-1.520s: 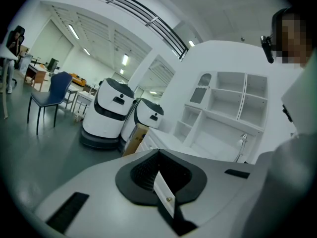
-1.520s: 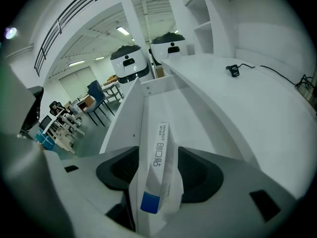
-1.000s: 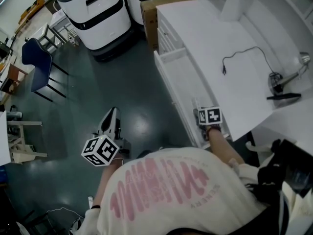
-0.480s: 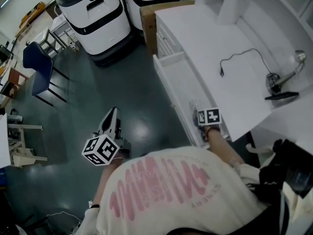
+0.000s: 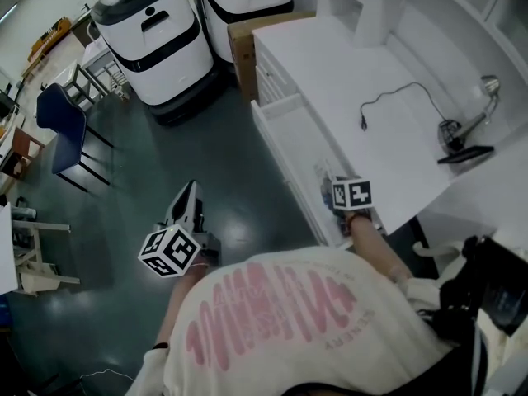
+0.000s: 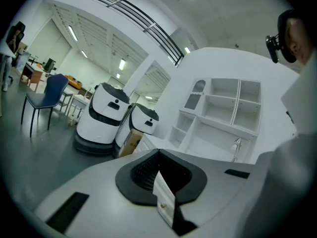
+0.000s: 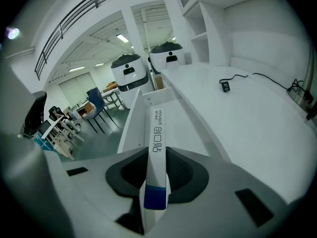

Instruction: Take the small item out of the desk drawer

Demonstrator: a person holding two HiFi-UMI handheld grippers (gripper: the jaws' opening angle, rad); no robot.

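Note:
The white desk drawer (image 5: pixel 285 134) stands pulled out from the desk (image 5: pixel 330 64). My right gripper (image 5: pixel 328 186) reaches into its near end. Its jaws are closing on a small narrow white box with a blue end (image 7: pixel 156 148), which stands on edge between them and points along the drawer (image 7: pixel 130 128). In the right gripper view the gripper (image 7: pixel 157 185) has the box pinched at its blue end. My left gripper (image 5: pixel 190 192) hovers over the dark floor left of the drawer, shut with nothing in it (image 6: pixel 162 185).
On the desk lie a black cable (image 5: pixel 396 97) and a desk lamp (image 5: pixel 464 132). Two white mobile robots (image 5: pixel 153 35) and a cardboard box (image 5: pixel 241 44) stand beyond the drawer. A blue chair (image 5: pixel 54 118) is at the far left.
The head view has shifted slightly, so the desk sits more to the left. The right gripper stays at the drawer's near end; the left gripper has not moved.

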